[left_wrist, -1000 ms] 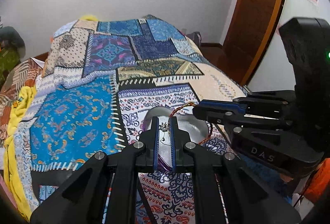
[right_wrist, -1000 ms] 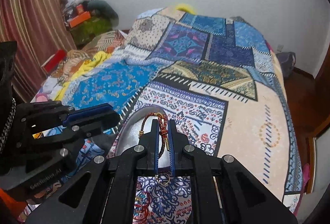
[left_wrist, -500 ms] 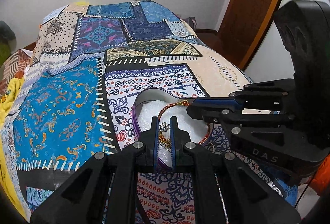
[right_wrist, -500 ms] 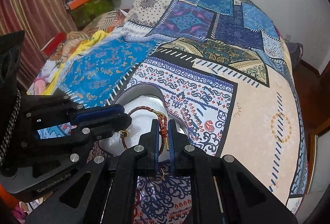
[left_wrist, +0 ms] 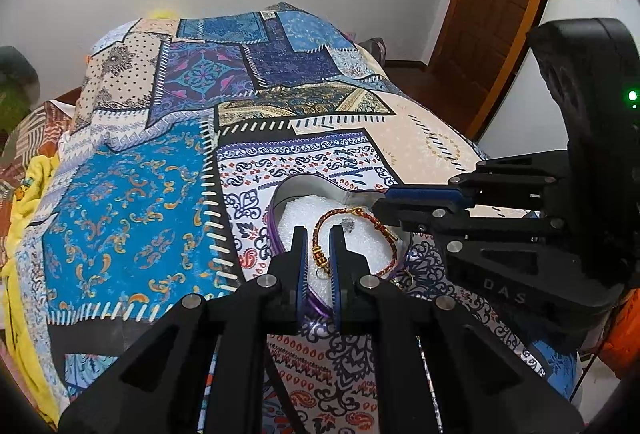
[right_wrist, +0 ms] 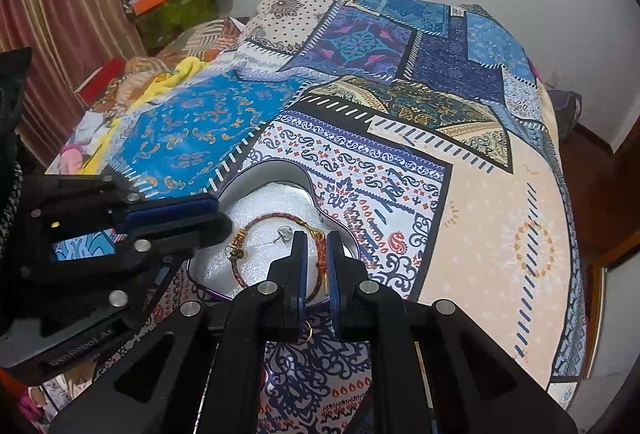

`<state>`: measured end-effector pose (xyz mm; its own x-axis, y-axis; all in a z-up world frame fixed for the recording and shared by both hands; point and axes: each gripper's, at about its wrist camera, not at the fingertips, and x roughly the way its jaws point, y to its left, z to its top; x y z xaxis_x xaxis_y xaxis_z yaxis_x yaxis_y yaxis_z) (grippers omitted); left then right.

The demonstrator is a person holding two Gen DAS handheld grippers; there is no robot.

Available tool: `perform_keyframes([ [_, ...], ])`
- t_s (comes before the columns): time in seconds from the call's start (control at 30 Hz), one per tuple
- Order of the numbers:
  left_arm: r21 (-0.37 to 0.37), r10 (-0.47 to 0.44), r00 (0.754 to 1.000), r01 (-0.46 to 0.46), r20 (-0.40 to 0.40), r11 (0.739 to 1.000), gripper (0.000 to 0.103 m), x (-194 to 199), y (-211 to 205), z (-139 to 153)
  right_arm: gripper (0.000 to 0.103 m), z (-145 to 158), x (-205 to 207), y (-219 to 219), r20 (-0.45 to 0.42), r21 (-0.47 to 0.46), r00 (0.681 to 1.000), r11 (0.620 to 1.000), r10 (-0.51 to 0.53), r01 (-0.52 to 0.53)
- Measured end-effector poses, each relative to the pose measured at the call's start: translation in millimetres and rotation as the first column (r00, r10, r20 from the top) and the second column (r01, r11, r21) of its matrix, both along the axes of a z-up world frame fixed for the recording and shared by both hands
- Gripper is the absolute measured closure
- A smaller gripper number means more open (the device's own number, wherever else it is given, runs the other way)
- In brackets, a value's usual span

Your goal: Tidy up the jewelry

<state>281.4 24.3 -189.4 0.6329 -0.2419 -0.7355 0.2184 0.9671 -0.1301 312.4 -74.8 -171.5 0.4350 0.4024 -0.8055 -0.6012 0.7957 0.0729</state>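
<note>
A heart-shaped tin point(left_wrist: 298, 186) point(right_wrist: 276, 170) with white foam lining sits on the patterned bedspread. A red and gold cord bracelet point(left_wrist: 360, 212) point(right_wrist: 280, 220) lies on the foam, with a small silver earring point(left_wrist: 347, 223) point(right_wrist: 285, 233) inside its loop. My left gripper point(left_wrist: 319, 234) hovers over the tin's near edge, slightly open and empty, with the bracelet's gold beads showing between its fingers. My right gripper point(right_wrist: 317, 240) is slightly open over the bracelet's right side; the cord shows between its fingers, not pinched.
A small gold ring point(right_wrist: 307, 330) lies on the bedspread point(left_wrist: 132, 202) just outside the tin, and it shows in the left view point(left_wrist: 408, 278). A wooden door point(left_wrist: 500, 14) stands at the right. Clutter and a striped curtain point(right_wrist: 60, 14) are at the left.
Both grippers have opened a little. The earring left the left gripper and the bracelet left the right gripper; both now lie on the foam in the tin.
</note>
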Motion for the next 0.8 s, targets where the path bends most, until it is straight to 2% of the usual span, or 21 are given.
perform_keyframes([
  [0.33,0.030,0.036,0.999,-0.037,0.028,0.999,0.091,-20,6,17,0.087,15,-16,-4,0.041,-0.015,0.999,1.000,-0.020,0.021],
  [0.4,0.034,0.044,0.998,-0.045,0.034,0.998,0.085,-26,7,21,0.082,20,-21,-7,0.053,-0.014,0.998,1.000,-0.025,0.026],
  [0.47,0.035,0.052,0.998,-0.054,0.042,0.998,0.078,-32,9,24,0.073,26,-27,-9,0.067,-0.007,0.997,0.999,-0.034,0.035],
  [0.53,0.037,0.061,0.997,-0.063,0.051,0.997,0.074,-40,10,28,0.060,34,-36,-13,0.093,0.003,0.995,0.999,-0.045,0.045],
  [0.8,0.036,0.095,0.993,-0.098,0.070,0.995,0.057,-70,13,41,0.058,52,-63,-22,0.142,0.018,0.987,0.998,-0.070,0.068],
])
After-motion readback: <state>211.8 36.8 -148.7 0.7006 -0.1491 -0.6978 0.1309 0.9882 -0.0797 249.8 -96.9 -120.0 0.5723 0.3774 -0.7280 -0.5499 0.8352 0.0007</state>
